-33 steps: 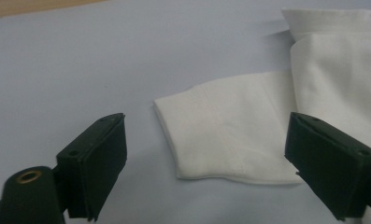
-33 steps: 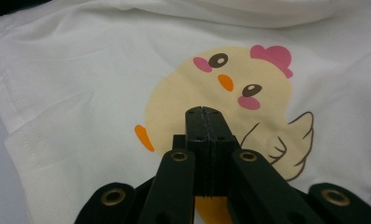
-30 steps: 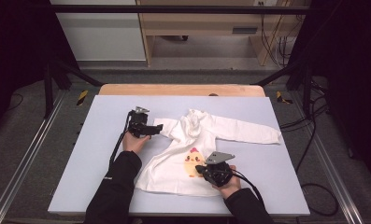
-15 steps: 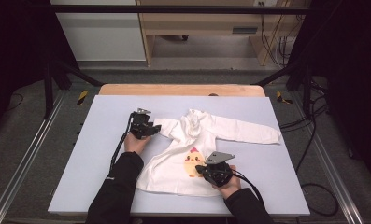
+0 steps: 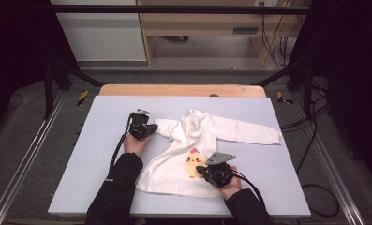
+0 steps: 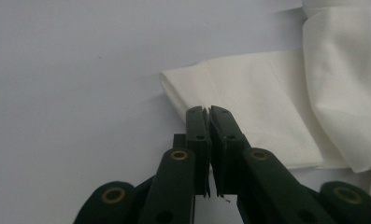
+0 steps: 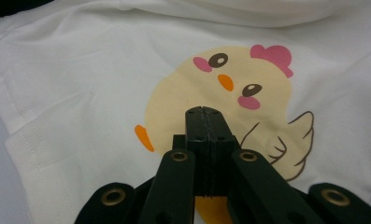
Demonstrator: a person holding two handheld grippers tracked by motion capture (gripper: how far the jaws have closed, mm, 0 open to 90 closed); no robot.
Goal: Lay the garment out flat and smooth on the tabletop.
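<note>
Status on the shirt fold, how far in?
Early. The white chick-print shirt lies flat on the table. Its left sleeve is already folded short; the right sleeve lies outstretched. The left gripper is shut at that sleeve's edge; the right gripper is shut over the print. Body folds remain.

From where I stand, no word, number, label or brand can be read anywhere; the only mark on the white shirt (image 5: 197, 154) is a printed picture, a yellow chick (image 7: 230, 112) with a pink comb, an orange beak, pink cheeks and a drawn wing, and it carries no lettering; the black-and-yellow striped tabs (image 5: 82, 97) beside the bench (image 5: 104, 154) bear stripes only, no writing.
</note>
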